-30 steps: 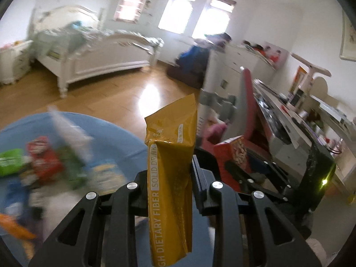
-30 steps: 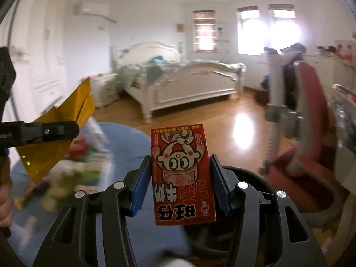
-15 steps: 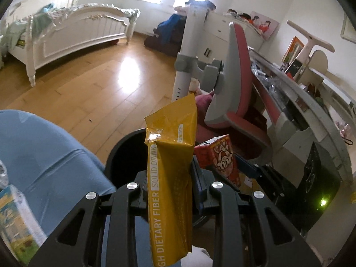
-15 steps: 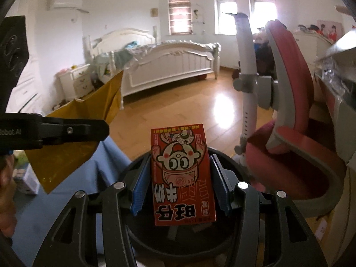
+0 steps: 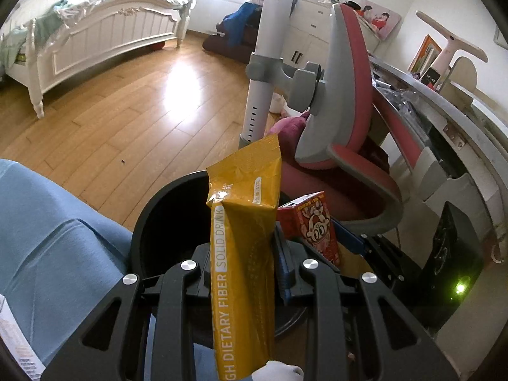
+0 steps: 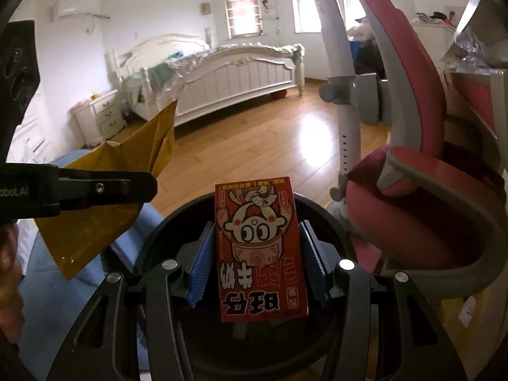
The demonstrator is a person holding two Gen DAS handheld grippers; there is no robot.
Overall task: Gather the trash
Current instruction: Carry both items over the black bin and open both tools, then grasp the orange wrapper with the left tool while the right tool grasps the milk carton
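Now left tongs [image 5: 244, 273] pinch a crinkled yellow foil pouch [image 5: 244, 241]; right tongs [image 6: 258, 260] clamp a flat red carton [image 6: 260, 247].

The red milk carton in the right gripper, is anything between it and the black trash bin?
Nothing visible. The red milk carton hangs clamped in the right gripper directly over the open black trash bin; the yellow drink pouch sits off to the left.

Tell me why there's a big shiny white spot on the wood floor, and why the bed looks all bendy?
Left wrist view: window light bounces off the glossy floor, washing out the boards; the bed bends because the fisheye lens curves things near the edges. Right wrist view: the same glare shows, the windows are blown out white, and the corners go dark.
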